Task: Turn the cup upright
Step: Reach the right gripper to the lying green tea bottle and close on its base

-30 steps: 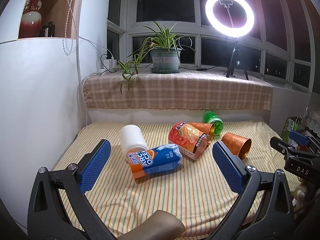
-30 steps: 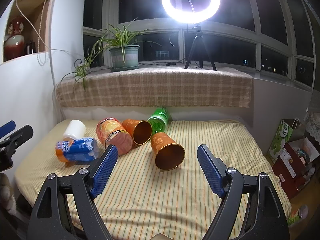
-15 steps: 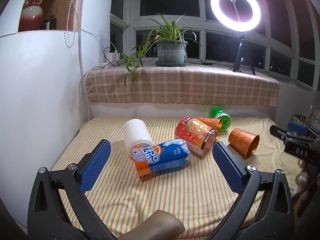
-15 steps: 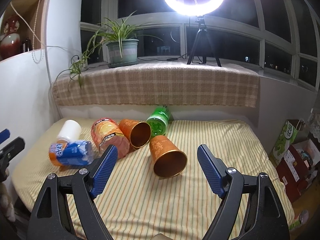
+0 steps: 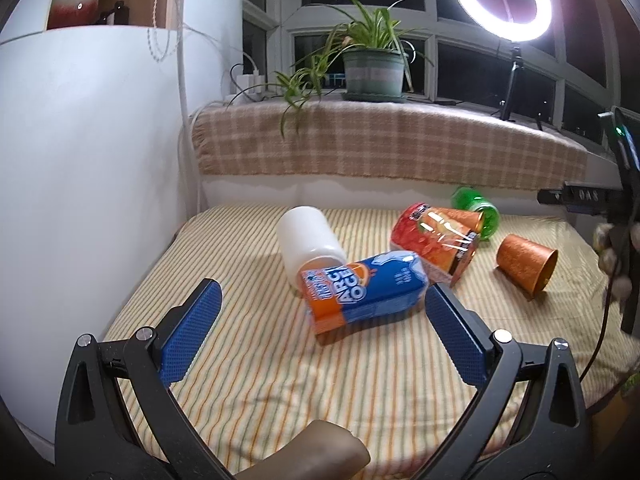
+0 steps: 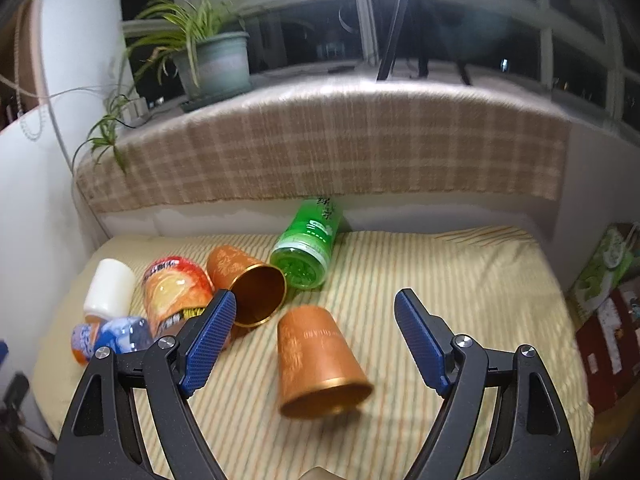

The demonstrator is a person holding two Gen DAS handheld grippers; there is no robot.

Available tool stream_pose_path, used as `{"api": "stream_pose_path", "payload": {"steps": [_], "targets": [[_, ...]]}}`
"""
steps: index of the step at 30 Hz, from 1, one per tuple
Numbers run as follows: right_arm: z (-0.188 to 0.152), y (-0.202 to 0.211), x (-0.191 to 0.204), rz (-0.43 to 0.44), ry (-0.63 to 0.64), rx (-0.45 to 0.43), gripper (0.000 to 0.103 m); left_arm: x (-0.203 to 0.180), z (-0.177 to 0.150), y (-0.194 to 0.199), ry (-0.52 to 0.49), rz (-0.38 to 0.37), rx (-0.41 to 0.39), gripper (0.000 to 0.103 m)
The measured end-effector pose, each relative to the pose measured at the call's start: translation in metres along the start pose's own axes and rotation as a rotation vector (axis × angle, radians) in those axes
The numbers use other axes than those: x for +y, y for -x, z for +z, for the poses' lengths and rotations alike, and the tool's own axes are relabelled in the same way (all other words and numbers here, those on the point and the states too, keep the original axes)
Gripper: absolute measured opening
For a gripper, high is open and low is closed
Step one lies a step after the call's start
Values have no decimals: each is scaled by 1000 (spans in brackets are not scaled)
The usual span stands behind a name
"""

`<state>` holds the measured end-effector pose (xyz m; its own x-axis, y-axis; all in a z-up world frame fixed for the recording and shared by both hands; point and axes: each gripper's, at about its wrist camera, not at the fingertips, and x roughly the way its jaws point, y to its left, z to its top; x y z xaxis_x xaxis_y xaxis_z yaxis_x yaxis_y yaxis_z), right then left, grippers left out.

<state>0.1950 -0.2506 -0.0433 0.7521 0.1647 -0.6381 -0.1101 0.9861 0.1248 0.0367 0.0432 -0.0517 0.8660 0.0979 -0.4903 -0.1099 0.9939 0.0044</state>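
Two copper-orange cups lie tipped on the striped mattress (image 6: 460, 280); the nearer cup (image 6: 320, 360) rests on its side toward the front edge, mouth facing the camera, between the spread blue pads of the right gripper (image 6: 316, 344), untouched. The second cup (image 6: 248, 284) lies just behind, against a green bottle (image 6: 308, 248) and an orange snack can (image 6: 176, 296). The left gripper (image 5: 320, 336) hangs spread wide before a blue-orange bottle (image 5: 360, 292) and a white cup (image 5: 308, 240).

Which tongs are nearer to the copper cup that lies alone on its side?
Right. The right tongs stand open just above the copper cup, which sits between the fingers. The left tongs are off to its left, facing the blue-and-orange carton.
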Motion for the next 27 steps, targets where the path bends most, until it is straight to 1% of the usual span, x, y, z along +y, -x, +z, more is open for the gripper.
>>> {"api": "stream_pose_path", "payload": {"steps": [6,11,16,18,22,27], "targets": [[29,-51,-7,55,-48,127,82,10,-2,-4,15,21,10,103],[43,-87,-18,114,-162,230,82,19,-3,-6,30,43,20,103],[51,-119,-26,143,-243,319,82,27,-5,-5,36,58,21,103],[52,-132,-30,148,-284,347,82,29,-5,-4,38,64,22,103],[58,-147,-33,159,-324,375,81,37,-7,-6,50,74,28,103],[65,-162,-27,156,-310,419,81,45,-8,-9,66,86,35,103]]}}
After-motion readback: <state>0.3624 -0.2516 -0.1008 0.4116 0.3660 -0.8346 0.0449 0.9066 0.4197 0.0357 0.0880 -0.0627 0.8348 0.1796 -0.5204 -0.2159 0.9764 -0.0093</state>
